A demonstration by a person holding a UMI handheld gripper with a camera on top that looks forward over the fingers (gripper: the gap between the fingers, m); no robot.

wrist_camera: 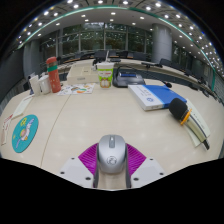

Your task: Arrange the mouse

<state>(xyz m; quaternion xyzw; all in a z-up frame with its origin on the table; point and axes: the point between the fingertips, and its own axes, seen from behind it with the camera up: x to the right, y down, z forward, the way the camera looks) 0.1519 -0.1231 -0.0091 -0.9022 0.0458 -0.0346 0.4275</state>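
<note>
This is an open-plan office — beyond the fingers stretches a wide pale desk (90, 115) strewn with papers, a blue folder (150, 95), a red bottle (52, 72) and a desk phone (127, 76). Farther off stand more desks, glass partitions and a thick column (162, 42) — under rows of round ceiling lights (110, 5).

1. No text can be read anywhere.
2. Round teal sticker (25, 132) on the table (80, 115): print on it too small to make out.
3. Blue book (152, 95): cover marks blurred.
4. Bottle (52, 74): label unreadable.
5. Mouse (112, 153): no brand visible.
</note>
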